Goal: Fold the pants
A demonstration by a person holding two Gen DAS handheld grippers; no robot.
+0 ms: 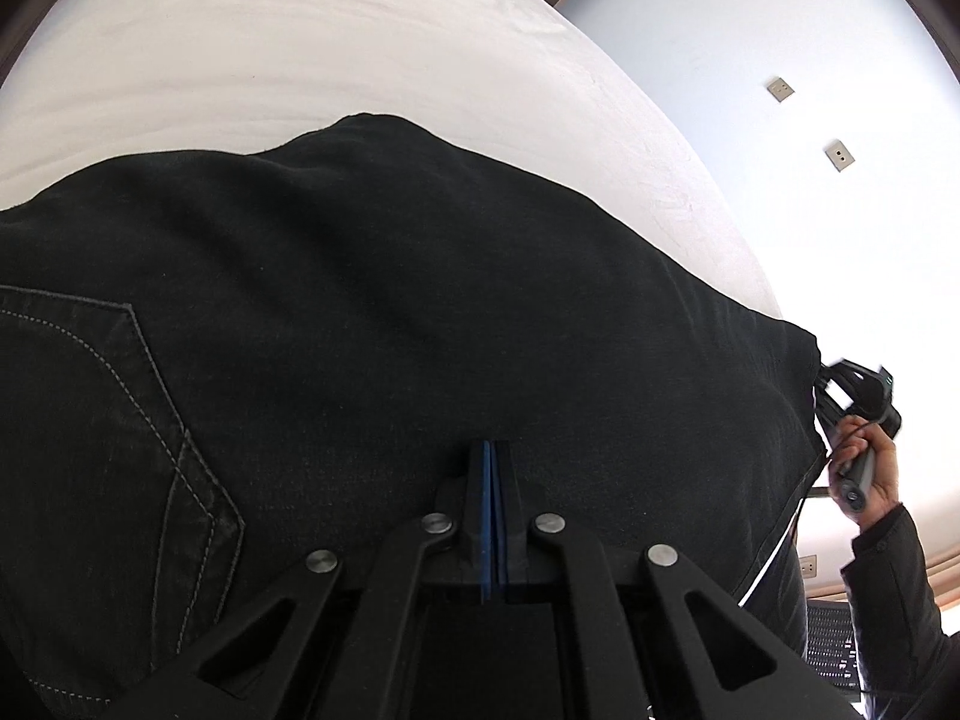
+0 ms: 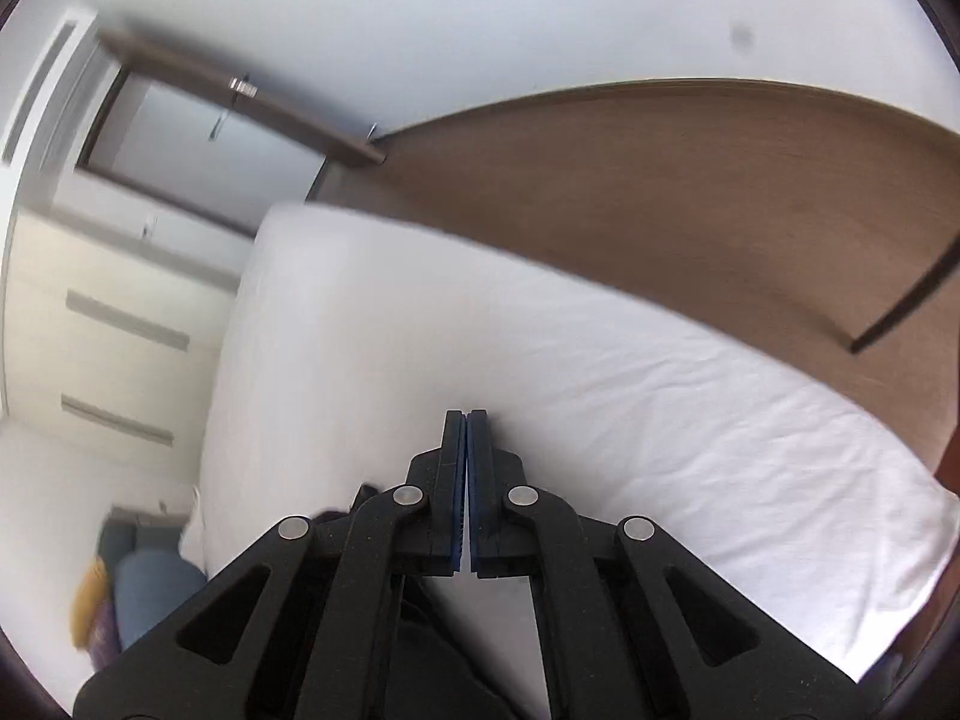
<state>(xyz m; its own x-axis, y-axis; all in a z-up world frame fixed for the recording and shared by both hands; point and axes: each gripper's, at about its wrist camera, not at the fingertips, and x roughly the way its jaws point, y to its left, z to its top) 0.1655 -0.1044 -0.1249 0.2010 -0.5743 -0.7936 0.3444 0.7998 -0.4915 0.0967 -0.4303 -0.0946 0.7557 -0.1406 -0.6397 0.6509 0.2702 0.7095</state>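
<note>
Black pants (image 1: 372,324) spread across the left wrist view, with a stitched back pocket (image 1: 90,408) at the left, held up in front of a white bed (image 1: 312,42). My left gripper (image 1: 492,450) is shut on the pants' near edge. My right gripper shows in the left wrist view (image 1: 825,396) at the pants' right edge, in a hand. In the right wrist view my right gripper (image 2: 466,420) has its fingers pressed together over the white bed (image 2: 600,360). Dark fabric (image 2: 432,630) hangs beneath it.
A brown wooden headboard (image 2: 690,192) rises behind the bed. A white wall with switch plates (image 1: 780,89) stands at the right. White drawers (image 2: 108,324) and a doorway (image 2: 180,138) are at the left. Coloured clothes (image 2: 138,594) lie low at the left.
</note>
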